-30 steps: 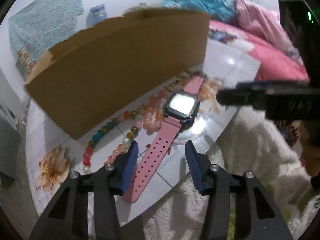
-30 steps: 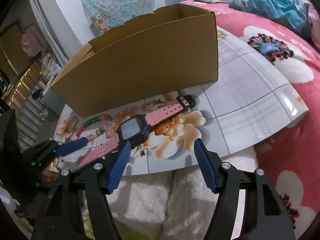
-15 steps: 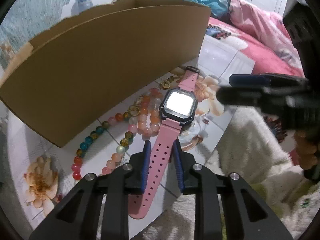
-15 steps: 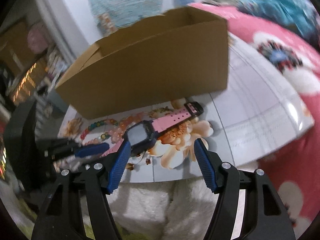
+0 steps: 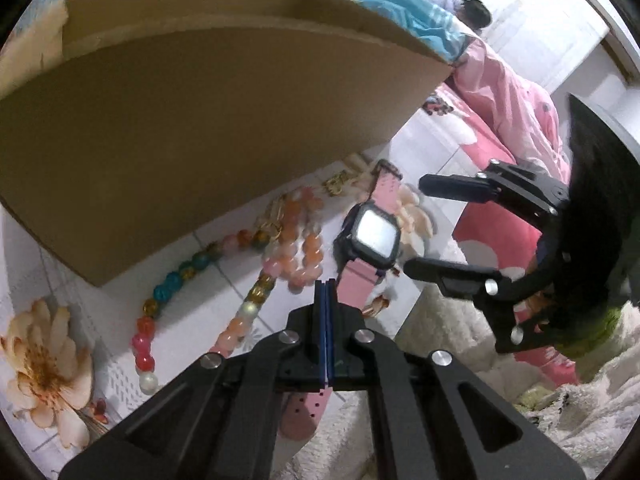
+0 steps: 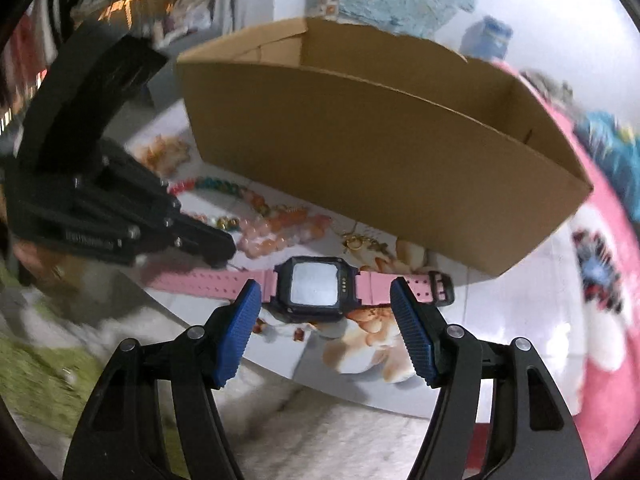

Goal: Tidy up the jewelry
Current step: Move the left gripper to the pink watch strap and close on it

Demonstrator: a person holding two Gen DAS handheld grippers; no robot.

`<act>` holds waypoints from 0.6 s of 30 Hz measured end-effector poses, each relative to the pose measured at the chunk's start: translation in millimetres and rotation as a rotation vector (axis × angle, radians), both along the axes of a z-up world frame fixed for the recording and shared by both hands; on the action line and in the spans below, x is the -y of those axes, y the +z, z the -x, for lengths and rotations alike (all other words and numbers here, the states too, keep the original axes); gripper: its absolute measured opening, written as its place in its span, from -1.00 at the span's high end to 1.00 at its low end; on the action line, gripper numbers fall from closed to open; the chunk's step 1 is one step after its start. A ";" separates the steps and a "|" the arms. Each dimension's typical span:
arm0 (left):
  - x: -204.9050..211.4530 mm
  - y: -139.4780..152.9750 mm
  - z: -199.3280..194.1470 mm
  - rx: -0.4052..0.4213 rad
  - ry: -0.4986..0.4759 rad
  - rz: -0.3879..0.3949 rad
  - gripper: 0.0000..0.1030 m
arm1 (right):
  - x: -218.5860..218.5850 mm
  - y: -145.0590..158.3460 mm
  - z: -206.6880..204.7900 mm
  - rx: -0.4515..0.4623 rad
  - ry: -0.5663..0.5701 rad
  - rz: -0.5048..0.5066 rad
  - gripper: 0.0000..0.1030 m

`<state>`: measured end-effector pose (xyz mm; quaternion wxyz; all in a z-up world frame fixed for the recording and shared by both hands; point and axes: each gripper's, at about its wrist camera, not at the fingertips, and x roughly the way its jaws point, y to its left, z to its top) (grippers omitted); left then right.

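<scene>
A pink-strapped watch (image 5: 374, 236) (image 6: 316, 284) with a dark square case lies flat on the flowered table sheet (image 6: 500, 340), in front of an open cardboard box (image 5: 200, 120) (image 6: 380, 160). My left gripper (image 5: 325, 292) (image 6: 224, 248) is shut, its blue pads meeting with no gap. The strap's near half runs under its right finger, and I see nothing pinched between the pads. My right gripper (image 6: 325, 286) (image 5: 424, 232) is open just above the watch, with the case showing between its fingers. Peach beads (image 5: 296, 248) (image 6: 280, 232) lie beside the watch.
A multicoloured bead string (image 5: 176, 280) and a small gold piece (image 5: 338, 184) (image 6: 356, 242) lie along the box's front wall. White fluffy cloth (image 6: 340, 440) borders the sheet's near edge. A pink flowered bed cover (image 6: 608, 360) lies right, where a person (image 5: 512, 92) rests.
The left jaws, first wide on either side of the strap, have closed fully. The right gripper has rolled and come nearer, so the watch now lies crosswise between its fingers.
</scene>
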<state>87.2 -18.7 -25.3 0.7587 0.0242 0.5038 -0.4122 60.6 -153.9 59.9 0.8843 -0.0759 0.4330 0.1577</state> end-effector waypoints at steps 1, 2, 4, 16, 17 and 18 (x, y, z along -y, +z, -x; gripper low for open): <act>5.6 2.5 4.1 0.027 -0.017 -0.009 0.92 | 6.0 -0.1 -1.0 -0.007 -0.024 -0.028 -0.24; 11.8 3.8 8.8 0.056 -0.031 -0.028 0.76 | 15.3 -1.3 -2.3 -0.017 -0.070 -0.074 -0.24; 19.3 2.2 14.7 0.116 -0.047 -0.083 0.52 | 31.3 -3.7 0.9 -0.030 -0.162 -0.169 -0.24; 71.9 -3.9 37.9 0.396 -0.113 -0.275 0.30 | 57.8 -10.5 16.1 -0.037 -0.337 -0.459 -0.24; 74.4 -3.4 39.0 0.403 -0.112 -0.279 0.30 | 59.6 -12.0 15.4 -0.045 -0.340 -0.495 -0.24; 74.9 -3.3 39.3 0.405 -0.111 -0.280 0.30 | 60.9 -13.2 14.7 -0.051 -0.341 -0.527 -0.24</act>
